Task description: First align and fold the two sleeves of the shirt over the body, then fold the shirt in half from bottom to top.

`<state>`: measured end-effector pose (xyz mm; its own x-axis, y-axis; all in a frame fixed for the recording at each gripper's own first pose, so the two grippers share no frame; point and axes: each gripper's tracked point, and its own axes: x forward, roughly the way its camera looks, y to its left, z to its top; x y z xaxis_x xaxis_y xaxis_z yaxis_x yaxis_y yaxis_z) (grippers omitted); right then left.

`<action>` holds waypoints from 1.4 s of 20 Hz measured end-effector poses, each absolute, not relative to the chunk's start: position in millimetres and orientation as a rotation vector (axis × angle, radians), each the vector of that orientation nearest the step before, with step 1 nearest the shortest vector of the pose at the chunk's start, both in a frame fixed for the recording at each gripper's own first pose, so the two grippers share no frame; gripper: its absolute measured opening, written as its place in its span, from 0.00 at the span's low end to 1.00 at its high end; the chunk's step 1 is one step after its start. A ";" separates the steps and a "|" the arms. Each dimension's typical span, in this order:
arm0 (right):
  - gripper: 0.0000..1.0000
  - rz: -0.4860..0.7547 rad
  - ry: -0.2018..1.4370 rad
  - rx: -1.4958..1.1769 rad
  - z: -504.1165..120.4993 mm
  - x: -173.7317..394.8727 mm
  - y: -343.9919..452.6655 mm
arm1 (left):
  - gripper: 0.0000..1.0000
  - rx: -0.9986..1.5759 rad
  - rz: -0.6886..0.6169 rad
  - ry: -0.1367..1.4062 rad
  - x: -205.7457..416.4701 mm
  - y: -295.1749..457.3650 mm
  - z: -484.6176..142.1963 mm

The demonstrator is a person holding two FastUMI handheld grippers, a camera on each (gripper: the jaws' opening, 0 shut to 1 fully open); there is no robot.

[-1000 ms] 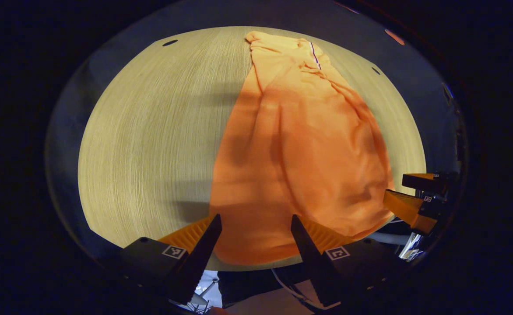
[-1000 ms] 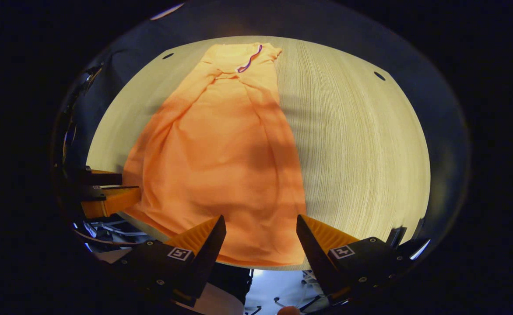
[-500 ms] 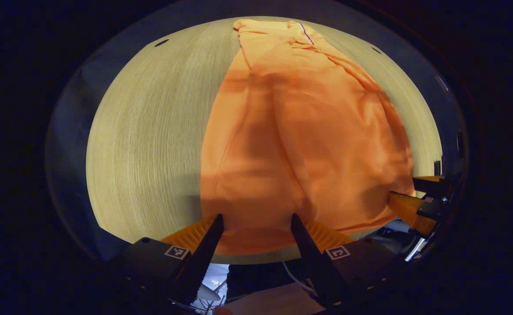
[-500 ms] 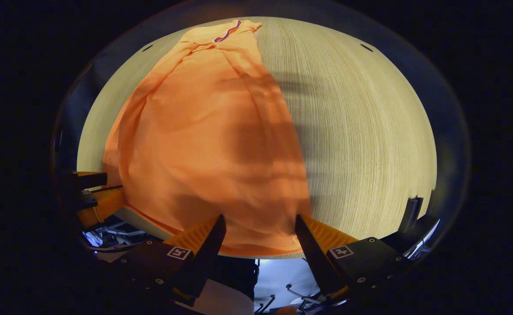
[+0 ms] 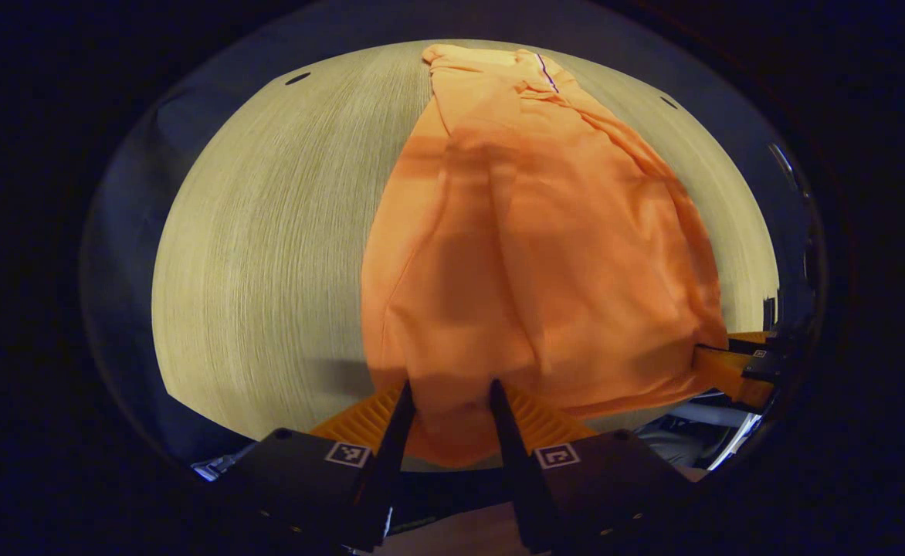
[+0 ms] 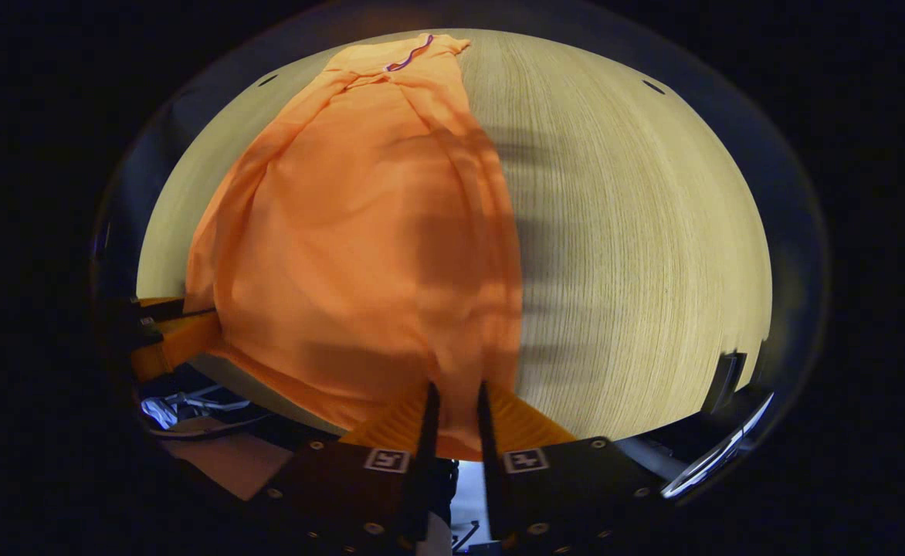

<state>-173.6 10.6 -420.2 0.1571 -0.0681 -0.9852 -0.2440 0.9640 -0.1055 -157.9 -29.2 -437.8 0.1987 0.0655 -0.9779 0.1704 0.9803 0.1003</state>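
The orange shirt lies lengthwise on the wooden table, collar far, hem at the near edge. My left gripper and right gripper each pinch hem fabric — whether the pads fully press is hard to make out. Bare wood flanks the shirt.

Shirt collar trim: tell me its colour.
Purple, on the orange shirt's collar trim; right gripper view shows it best.

shirt hem hidden between each gripper's fingers; sleeves folded from sight.
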 end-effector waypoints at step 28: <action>0.00 0.235 1.068 -0.115 -293.0 53.0 77.0 | 0.01 0.070 -0.183 0.955 92.9 -52.8 -336.9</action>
